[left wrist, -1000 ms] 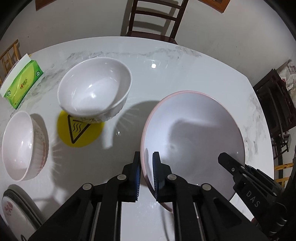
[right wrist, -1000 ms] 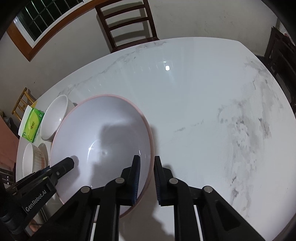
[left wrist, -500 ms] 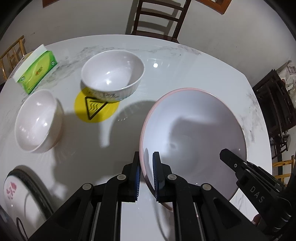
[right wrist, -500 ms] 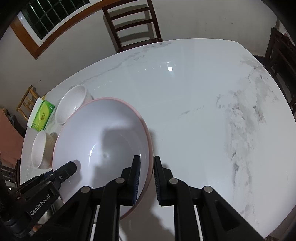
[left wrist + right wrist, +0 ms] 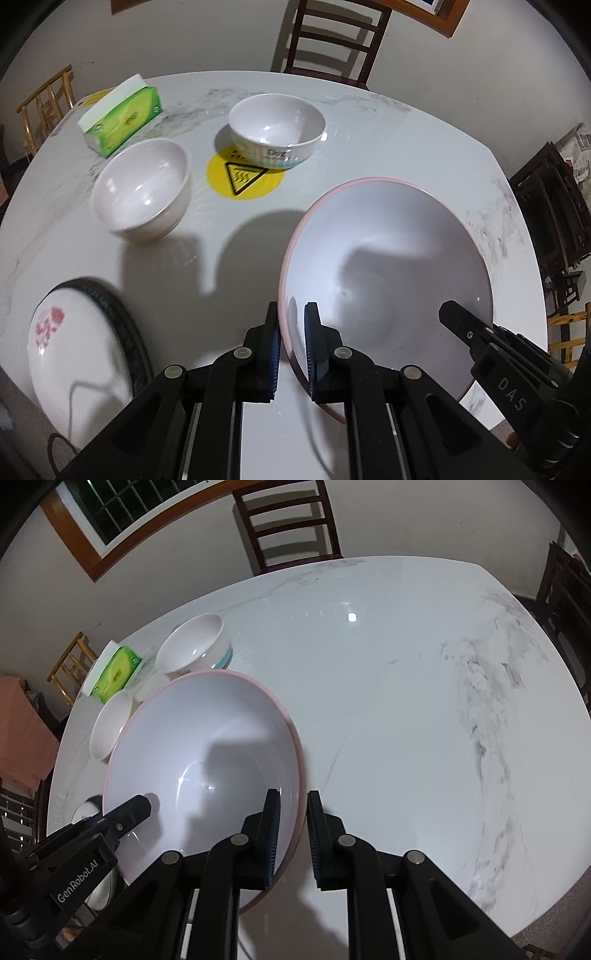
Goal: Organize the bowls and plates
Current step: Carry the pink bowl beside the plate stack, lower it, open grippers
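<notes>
On the left wrist view, a white plate with a pink flower print lies on a darker-rimmed plate at the table's near left edge. Farther in sits a plain white bowl, and behind it a green tissue box near the far left edge. A white bowl with a printed band rests partly on a yellow round hot-surface sticker.

The large pink-rimmed bowl takes up the near right part of the marble top, held up above its own shadow. The left gripper has its jaws clamped over the bowl's left rim, one pad inside and one outside. The right gripper shows here only as a black finger over the bowl's right side.

The right wrist view shows what the left cannot: the right gripper clamps the big bowl's right rim, and beyond it the table's whole right half is open marble with grey veining out to the rounded far and right edges. A dark wooden chair stands at the far edge. The left gripper's finger reaches in at the bowl's left side. The two small bowls and tissue box crowd the far left; the stacked plates are almost hidden behind the bowl.
</notes>
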